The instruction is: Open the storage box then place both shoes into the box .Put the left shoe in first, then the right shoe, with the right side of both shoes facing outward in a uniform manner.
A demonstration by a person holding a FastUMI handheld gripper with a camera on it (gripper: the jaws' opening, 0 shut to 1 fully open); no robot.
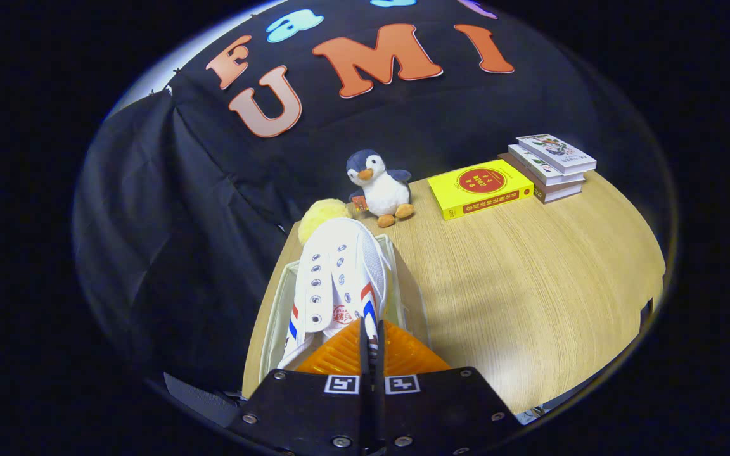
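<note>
While the hand-held gripper (371, 345) hangs over the near left edge of the tabletop (530, 285), its fingers sit pressed close together, only a sliver of gap between them, and they appear clenched on the heel end of a white shoe (339, 278). The exact contact is hidden behind the pads.

- Shoe: white canvas, red and blue stripes on the sides, eyelets without laces. Lies dead ahead, at 12 o'clock from the fingers; long axis runs straight away from them, toe far, heel near.
- Storage box (276, 304): pale, open-topped, directly under the shoe. Its rim shows at 10 o'clock and at 1 o'clock from the fingertips. The shoe looks to be inside or just above it; cannot tell whether the sole is resting on the bottom.
- Whether this is the left or right shoe, cannot tell.
- Beyond the toe: yellow fluffy ball (322, 215), then plush penguin (381, 187) at 12 o'clock. Yellow book (480, 188) and stacked books (554, 166) lie at 1 to 2 o'clock, well apart from the box.

Judgement: next move turns on shoe axis staying parallel to the box walls.
</note>
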